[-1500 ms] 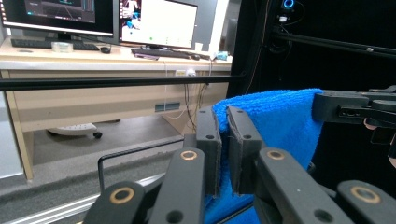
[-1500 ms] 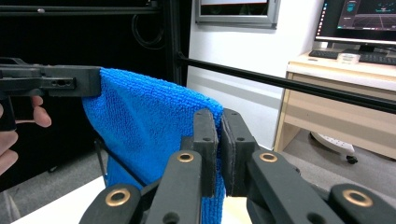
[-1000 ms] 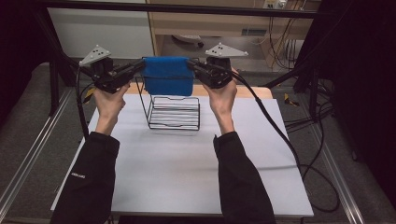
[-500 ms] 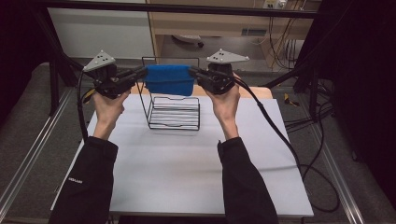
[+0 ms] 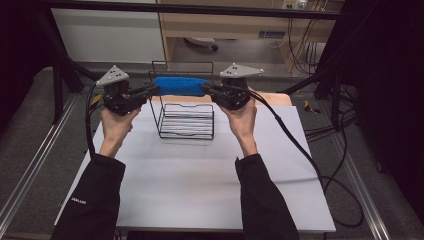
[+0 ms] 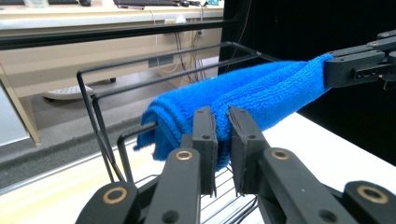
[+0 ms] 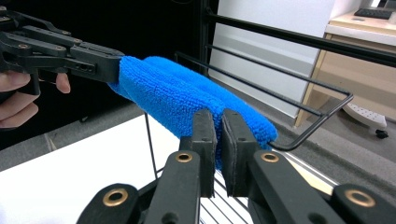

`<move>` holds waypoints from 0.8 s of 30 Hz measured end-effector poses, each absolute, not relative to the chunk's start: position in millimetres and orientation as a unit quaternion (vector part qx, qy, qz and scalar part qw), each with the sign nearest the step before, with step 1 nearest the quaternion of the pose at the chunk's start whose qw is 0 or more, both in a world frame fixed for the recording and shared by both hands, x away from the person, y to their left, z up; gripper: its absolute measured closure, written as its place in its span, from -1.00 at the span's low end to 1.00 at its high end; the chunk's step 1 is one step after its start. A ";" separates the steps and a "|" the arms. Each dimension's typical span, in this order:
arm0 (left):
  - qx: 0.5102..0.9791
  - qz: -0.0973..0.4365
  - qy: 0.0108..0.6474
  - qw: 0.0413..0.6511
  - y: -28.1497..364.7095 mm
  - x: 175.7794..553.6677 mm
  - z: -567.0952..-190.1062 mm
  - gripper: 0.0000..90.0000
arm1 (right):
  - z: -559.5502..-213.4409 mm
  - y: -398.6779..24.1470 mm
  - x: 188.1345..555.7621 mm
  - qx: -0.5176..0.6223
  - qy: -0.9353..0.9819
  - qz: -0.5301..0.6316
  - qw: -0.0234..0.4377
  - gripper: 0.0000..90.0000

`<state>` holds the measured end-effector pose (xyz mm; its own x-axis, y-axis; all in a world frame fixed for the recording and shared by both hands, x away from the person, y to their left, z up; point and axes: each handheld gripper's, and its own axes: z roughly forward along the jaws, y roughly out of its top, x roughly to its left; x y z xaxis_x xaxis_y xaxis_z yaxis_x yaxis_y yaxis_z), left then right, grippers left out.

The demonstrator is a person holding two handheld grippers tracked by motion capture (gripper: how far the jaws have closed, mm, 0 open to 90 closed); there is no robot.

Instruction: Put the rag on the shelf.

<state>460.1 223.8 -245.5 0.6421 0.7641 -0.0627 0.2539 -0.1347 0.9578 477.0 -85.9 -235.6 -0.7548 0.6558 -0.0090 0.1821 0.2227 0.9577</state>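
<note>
A blue cloth (image 5: 180,86) is stretched level between my two grippers, over the top of a black wire rack (image 5: 186,131). My left gripper (image 5: 152,90) is shut on its left end and my right gripper (image 5: 207,91) on its right end. In the left gripper view the jaws (image 6: 222,116) pinch the cloth (image 6: 261,93), which lies folded along the rack's upper bars (image 6: 154,63); the other gripper (image 6: 355,67) grips the far end. In the right gripper view the jaws (image 7: 218,116) clamp the cloth (image 7: 182,93) beside the rack's bars (image 7: 317,121).
The rack stands at the back of a white table (image 5: 200,185). Black frame bars (image 5: 200,7) run overhead and at the sides. A wooden desk (image 5: 235,25) stands behind, and cables (image 5: 305,155) trail off the table's right side.
The cloth hung as a tall sheet in front of the rack; now it shows as a narrow band lying along the rack's top. Both grippers have sunk slightly with it.
</note>
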 end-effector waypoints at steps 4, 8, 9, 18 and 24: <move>0.720 0.222 0.361 0.550 224.3 460.1 -248.3 0.76 | -240.7 -85.5 478.3 0.281 0.756 0.554 0.209 0.89; 0.719 0.223 0.361 0.550 226.1 457.5 -242.3 0.62 | -244.1 -85.6 479.0 0.282 0.757 0.551 0.207 0.89; 0.716 0.221 0.361 0.555 227.2 456.7 -238.9 0.59 | -244.6 -85.5 479.0 0.281 0.758 0.550 0.207 0.89; 0.721 0.206 0.377 0.543 220.8 461.8 -219.6 0.64 | -248.5 -81.9 478.6 0.275 0.764 0.544 0.212 0.88; 0.758 0.187 0.369 0.504 210.6 468.0 -237.4 0.82 | -250.2 -81.4 478.1 0.269 0.770 0.537 0.215 0.85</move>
